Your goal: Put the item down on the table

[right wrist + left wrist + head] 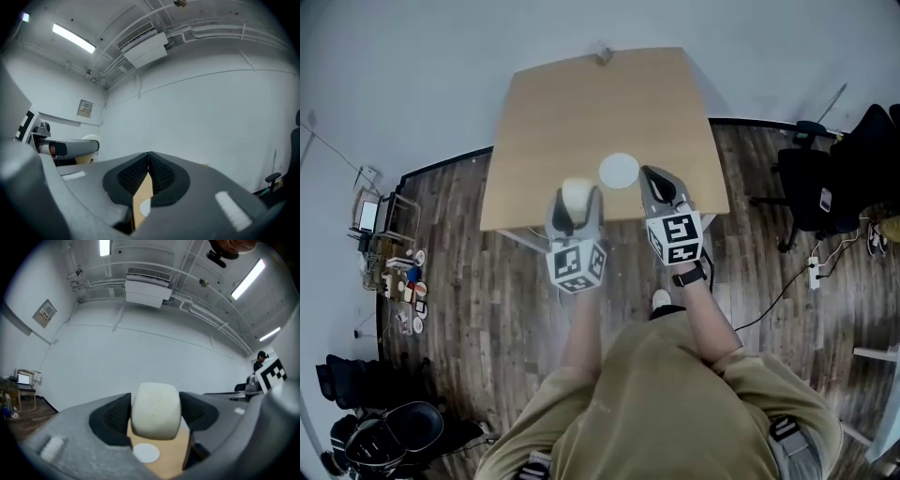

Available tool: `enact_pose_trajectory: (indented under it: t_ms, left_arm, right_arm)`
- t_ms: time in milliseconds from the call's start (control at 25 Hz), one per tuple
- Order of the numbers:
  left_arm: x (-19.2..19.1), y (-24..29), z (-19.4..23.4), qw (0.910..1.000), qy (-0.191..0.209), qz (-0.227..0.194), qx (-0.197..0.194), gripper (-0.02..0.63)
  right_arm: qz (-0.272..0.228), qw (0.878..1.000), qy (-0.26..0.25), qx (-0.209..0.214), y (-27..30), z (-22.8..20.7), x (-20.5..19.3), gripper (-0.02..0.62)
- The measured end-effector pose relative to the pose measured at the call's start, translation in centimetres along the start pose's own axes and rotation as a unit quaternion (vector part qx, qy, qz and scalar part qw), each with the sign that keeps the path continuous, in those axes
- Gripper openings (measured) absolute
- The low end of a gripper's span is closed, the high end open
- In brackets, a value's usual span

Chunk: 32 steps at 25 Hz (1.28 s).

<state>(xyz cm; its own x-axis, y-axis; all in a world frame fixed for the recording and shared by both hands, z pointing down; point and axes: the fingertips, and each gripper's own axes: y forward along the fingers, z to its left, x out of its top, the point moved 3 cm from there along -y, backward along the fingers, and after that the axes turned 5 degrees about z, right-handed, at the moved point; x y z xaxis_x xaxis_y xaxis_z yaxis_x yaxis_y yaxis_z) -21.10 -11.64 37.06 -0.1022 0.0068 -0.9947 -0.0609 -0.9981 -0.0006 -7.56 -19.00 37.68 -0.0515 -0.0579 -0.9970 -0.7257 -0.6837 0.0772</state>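
A cream rounded block (155, 409) sits clamped between the black pads of my left gripper (155, 416), held above the near edge of the wooden table (581, 112). In the head view the same block (577, 194) shows at the tip of the left gripper (576, 208). A white round disc (619, 171) lies on the table just right of it, and the disc (146, 453) also shows below the block. My right gripper (656, 184) is shut with nothing in it, its pads (161, 174) pressed together over the disc (145, 206).
Dark wooden floor surrounds the table. A black office chair (811, 183) stands at the right, and a power strip (813, 272) with cables lies near it. Cluttered small items (398, 277) and black bags (389, 427) are at the left. A small object (604, 55) sits at the table's far edge.
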Motion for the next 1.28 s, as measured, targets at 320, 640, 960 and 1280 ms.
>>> enact_pose_trajectory:
  t_ms: [320,640,960,1280]
  left_arm:
    - [-3.2,9.4,-0.8,0.9990,-0.006,0.044,-0.003,0.319]
    - [-7.0,15.3,2.3,0.9947,-0.025,0.098,-0.018,0.320]
    - [-9.9,22.1,5.8,0.9876,-0.016,0.152,-0.037,0.319]
    - [-16.9,25.3,6.7,0.9673,0.011,0.246,-0.060,0.319]
  right_arm:
    - [-0.007,1.000,0.018,0.000,5.9,-8.5,-2.3,-0.006]
    - [0.021,0.999,0.027,0.020,12.4,-9.1,-4.9,-0.006]
    - [0.076,0.994,0.078,0.006,19.5,-11.9,-7.1,-0.006]
    - [0.142,0.984,0.108,-0.007,22.9,-13.5,-12.2,-0.006]
